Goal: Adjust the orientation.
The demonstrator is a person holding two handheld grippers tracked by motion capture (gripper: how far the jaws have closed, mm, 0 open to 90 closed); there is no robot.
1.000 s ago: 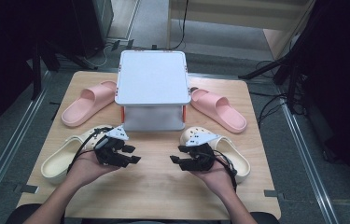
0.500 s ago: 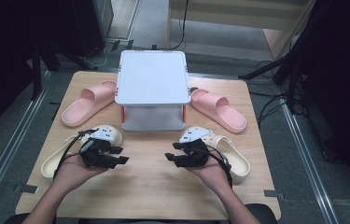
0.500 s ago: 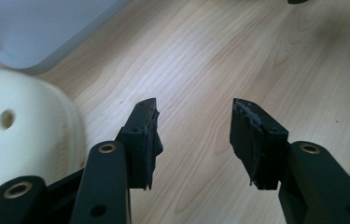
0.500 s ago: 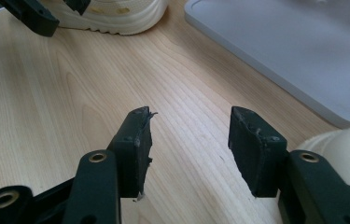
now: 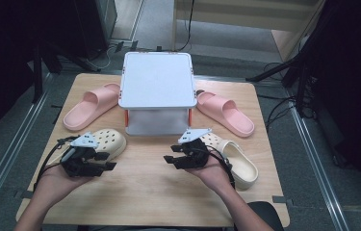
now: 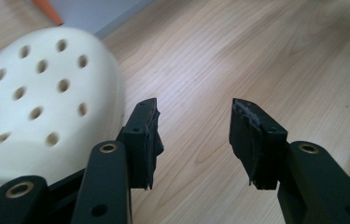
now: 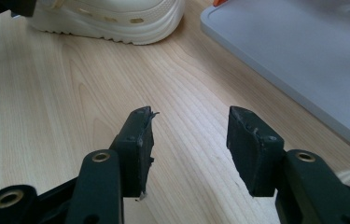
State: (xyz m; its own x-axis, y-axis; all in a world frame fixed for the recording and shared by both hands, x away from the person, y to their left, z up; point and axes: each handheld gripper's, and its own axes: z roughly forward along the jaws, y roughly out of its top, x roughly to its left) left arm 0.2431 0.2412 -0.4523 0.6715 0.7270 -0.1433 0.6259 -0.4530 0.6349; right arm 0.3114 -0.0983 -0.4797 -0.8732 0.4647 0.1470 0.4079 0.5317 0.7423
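Wooden counter (image 5: pixel 144 183) carries four shoes around a white box (image 5: pixel 156 79). From above, both hands lie low at the near side, pointing at each other. Left gripper (image 5: pixel 105 161) sits just beside the left cream clog (image 5: pixel 108 140); its own view shows the clog's round holes. Right gripper (image 5: pixel 172 159) sits by the right cream clog (image 5: pixel 238 161). Both grippers' fingers are open, holding nothing.

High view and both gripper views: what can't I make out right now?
- Cream clog on the left: high view, heel end hidden behind the left tongs.
- Cream clog on the right: toe hidden behind the right tongs.
- White box: contents hidden under its lid.
- Left gripper view: clog cut off by the left edge.
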